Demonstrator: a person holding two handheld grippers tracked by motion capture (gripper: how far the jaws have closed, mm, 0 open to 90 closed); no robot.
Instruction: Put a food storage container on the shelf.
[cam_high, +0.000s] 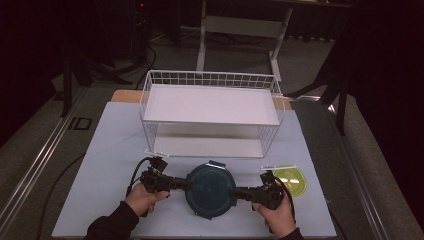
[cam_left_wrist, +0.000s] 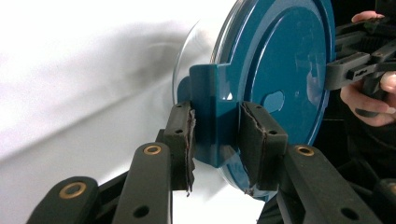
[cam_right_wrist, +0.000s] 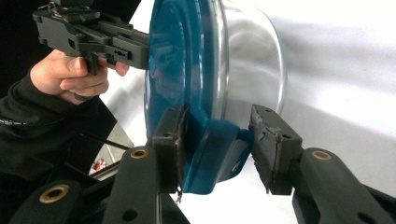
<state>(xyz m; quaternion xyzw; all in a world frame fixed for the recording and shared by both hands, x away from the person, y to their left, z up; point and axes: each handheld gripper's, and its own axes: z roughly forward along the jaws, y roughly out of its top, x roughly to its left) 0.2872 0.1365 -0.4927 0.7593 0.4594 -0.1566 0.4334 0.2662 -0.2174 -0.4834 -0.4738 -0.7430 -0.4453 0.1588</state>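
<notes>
Round clear bowl (cam_right_wrist: 261, 60) under a glossy teal lid (cam_high: 210, 188), on the white tabletop (cam_high: 110, 150) before a wire rack (cam_high: 210, 112). Left gripper (cam_high: 187, 184) fingers (cam_left_wrist: 180, 140) clamp one lid latch. Right gripper (cam_high: 234, 192) fingers straddle the opposite latch, outer one apart. Green-lidded box (cam_high: 292, 179) beside.

Left gripper (cam_high: 187, 184) clamped, right gripper (cam_high: 236, 192) half-closed

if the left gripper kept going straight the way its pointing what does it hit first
The left gripper points across the table at the blue lid of the round container, and a latch tab of that lid already sits between its jaws. So it would meet that tab and lid at once, probably.
</notes>
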